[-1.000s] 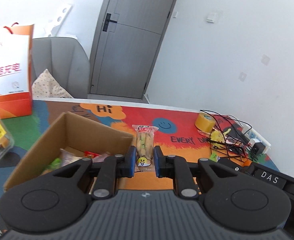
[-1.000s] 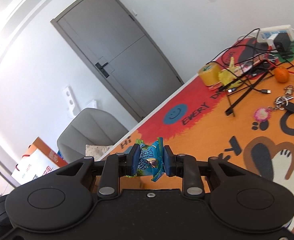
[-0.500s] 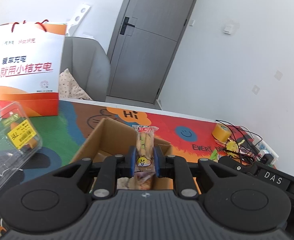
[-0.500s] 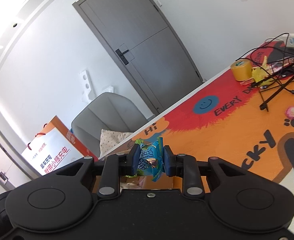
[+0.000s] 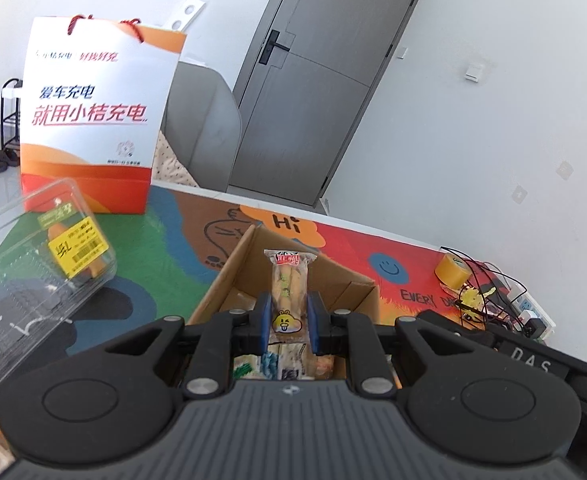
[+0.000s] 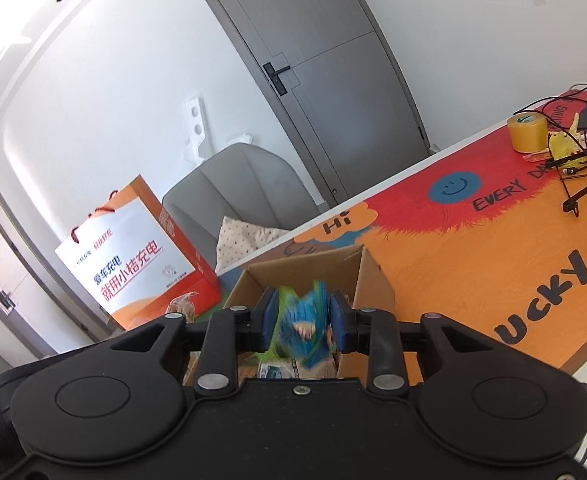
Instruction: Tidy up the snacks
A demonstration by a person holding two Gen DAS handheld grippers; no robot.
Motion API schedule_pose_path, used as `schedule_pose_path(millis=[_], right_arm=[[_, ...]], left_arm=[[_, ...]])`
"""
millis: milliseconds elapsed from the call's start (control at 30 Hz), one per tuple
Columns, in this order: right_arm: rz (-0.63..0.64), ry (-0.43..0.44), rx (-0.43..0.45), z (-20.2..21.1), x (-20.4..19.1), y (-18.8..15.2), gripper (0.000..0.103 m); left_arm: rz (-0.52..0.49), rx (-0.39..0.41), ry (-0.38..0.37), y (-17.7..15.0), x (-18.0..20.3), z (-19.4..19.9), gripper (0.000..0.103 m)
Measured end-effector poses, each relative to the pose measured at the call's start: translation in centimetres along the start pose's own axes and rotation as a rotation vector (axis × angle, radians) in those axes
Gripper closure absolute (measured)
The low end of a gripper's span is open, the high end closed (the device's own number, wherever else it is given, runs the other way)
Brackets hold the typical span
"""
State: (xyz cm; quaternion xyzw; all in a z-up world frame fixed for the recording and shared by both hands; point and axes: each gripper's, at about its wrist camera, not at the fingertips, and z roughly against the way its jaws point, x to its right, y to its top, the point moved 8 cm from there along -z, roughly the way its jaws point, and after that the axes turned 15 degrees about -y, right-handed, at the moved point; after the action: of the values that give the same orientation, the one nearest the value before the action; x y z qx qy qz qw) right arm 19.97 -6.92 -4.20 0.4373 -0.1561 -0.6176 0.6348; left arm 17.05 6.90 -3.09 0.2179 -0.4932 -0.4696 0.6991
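Observation:
An open cardboard box (image 5: 229, 276) stands on the colourful table mat, with several snack packets inside. My left gripper (image 5: 289, 322) is shut on a long clear-wrapped biscuit packet (image 5: 289, 280) with a yellow cartoon face. It holds the packet upright above the box. In the right wrist view the same box (image 6: 373, 280) lies just beyond my right gripper (image 6: 303, 310). That gripper's jaws are opening. A blue and green snack packet (image 6: 305, 324) sits between them, blurred and slipping down towards the box.
An orange and white paper bag (image 5: 93, 120) stands at the table's far left. A clear plastic clamshell box (image 5: 33, 280) lies in front of it. A yellow tape roll (image 5: 451, 272) and tangled cables (image 5: 493, 292) sit at the right. A grey chair (image 5: 201, 120) is behind the table.
Both grippers have swung left and now hang over the cardboard box. The right jaws have widened, and the blue packet, held firmly before, now blurs between them.

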Motion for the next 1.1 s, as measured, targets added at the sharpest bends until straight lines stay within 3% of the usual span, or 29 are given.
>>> schedule_pose_path(millis=[633, 1100], right_arm=[[-0.042, -0.044, -0.009, -1.1, 2.1, 0.0, 0.051], [-0.038, -0.048, -0.015, -0.8, 3.0, -0.5, 0.045]], left_arm=[[-0.015, -0.035, 0.007, 0.4, -1.3, -2.2, 0.085], [-0.016, -0.039, 0.046, -0.1, -2.4, -0.6, 0.047]])
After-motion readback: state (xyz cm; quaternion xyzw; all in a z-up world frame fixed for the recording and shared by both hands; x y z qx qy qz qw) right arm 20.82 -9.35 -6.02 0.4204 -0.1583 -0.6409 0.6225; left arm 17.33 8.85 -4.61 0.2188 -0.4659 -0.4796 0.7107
